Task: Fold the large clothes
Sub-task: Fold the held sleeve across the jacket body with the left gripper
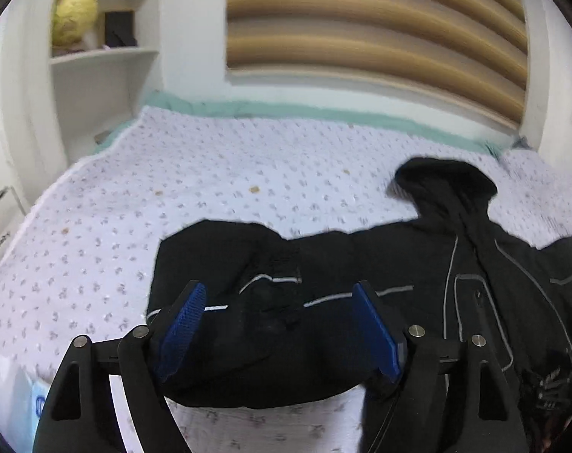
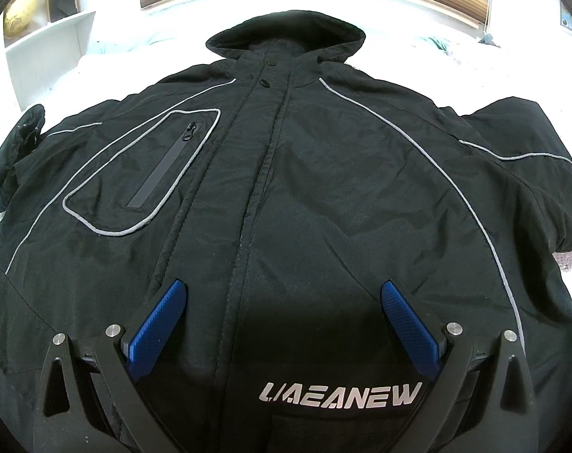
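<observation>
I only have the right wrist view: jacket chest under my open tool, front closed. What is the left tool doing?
Observer: The left tool is open, straddling the jacket's sleeve with nothing pinched.
Operator: How does that sleeve lie?
Observer: It stretches sideways from the jacket across the dotted bedspread, its cuff end just beyond the tool.
Operator: Is the hood flat?
Observer: From the left wrist the hood lies on the bedspread above the collar, slightly bunched.
Operator: Anything on the bed beyond the sleeve?
Observer: Only bare bedspread up to a green edge at the wall.
</observation>
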A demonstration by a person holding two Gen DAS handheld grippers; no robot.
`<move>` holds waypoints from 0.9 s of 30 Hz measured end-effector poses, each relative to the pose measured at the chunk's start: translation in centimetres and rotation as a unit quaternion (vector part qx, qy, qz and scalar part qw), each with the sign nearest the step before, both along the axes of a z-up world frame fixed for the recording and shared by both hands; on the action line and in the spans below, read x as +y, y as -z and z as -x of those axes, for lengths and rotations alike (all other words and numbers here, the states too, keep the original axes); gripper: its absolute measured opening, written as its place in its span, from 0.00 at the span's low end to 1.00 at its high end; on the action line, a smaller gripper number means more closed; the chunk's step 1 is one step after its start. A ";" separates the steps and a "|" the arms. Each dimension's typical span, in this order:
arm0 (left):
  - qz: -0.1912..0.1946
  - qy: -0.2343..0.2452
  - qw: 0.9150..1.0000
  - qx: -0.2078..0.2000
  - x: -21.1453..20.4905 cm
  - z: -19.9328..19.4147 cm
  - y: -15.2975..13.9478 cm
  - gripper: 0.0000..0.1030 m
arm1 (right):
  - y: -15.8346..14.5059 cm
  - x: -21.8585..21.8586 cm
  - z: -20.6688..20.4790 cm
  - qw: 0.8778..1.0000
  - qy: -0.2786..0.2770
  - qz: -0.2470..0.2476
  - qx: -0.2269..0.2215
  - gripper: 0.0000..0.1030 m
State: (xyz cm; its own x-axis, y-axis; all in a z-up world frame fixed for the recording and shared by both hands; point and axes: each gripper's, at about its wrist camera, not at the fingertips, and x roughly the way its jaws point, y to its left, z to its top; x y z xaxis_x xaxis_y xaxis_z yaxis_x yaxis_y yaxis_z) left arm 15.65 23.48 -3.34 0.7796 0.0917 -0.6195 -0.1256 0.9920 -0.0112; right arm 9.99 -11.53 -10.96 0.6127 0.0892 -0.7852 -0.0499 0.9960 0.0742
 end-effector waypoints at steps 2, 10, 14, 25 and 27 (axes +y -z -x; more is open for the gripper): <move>-0.015 0.005 0.999 0.030 -0.2 -2.2 1.3 0.79 | 0.0 0.1 0.0 1.000 0.000 0.000 0.000 1.00; -0.100 -0.046 0.983 0.149 -0.1 -8.9 9.9 0.45 | 0.0 0.1 0.0 1.000 0.000 -0.003 0.000 1.00; -0.108 -0.045 0.986 0.122 -0.6 -7.8 7.9 0.29 | 0.0 0.1 0.0 1.000 0.000 -0.003 -0.001 1.00; 0.003 0.177 0.984 0.028 -13.3 -3.9 -2.4 0.29 | 0.0 0.2 0.0 1.000 0.000 -0.009 -0.002 1.00; 0.015 0.213 0.976 0.036 -15.7 -4.5 -1.9 0.29 | 0.0 0.0 0.1 1.000 -0.001 -0.013 -0.003 1.00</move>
